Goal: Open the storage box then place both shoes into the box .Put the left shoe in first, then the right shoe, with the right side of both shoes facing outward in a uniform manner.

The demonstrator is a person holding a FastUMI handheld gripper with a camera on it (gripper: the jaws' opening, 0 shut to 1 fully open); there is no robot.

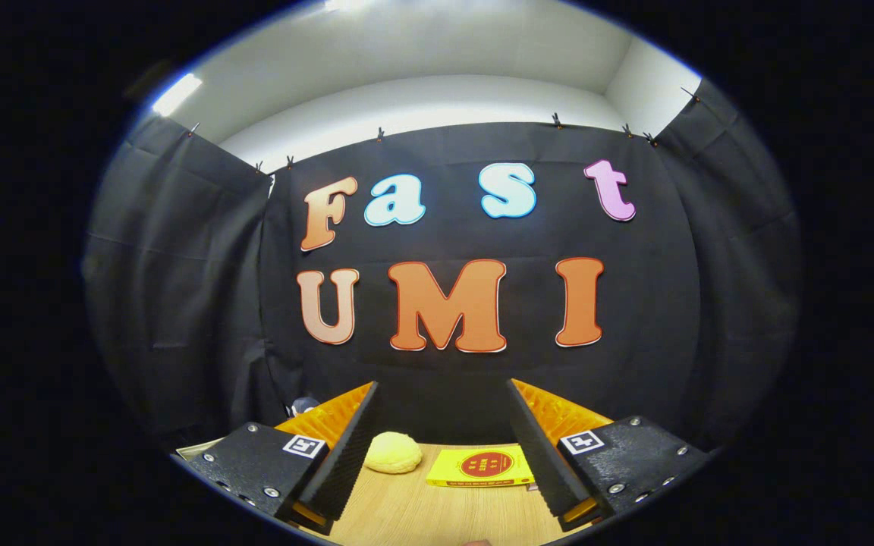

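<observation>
With the claw [443,447] held apart and empty above the worktop [437,516], just short of a yellow booklet [481,466] with a pale round lump [392,453] beside it, neither box nor shoes can be placed, so the step stays unjudged.

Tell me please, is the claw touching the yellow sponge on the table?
Apart. The gripper view shows the claw open and empty, with the yellow sponge lying on the wooden table between its fingers, beside a yellow packet; bare wood separates it from either finger.
</observation>
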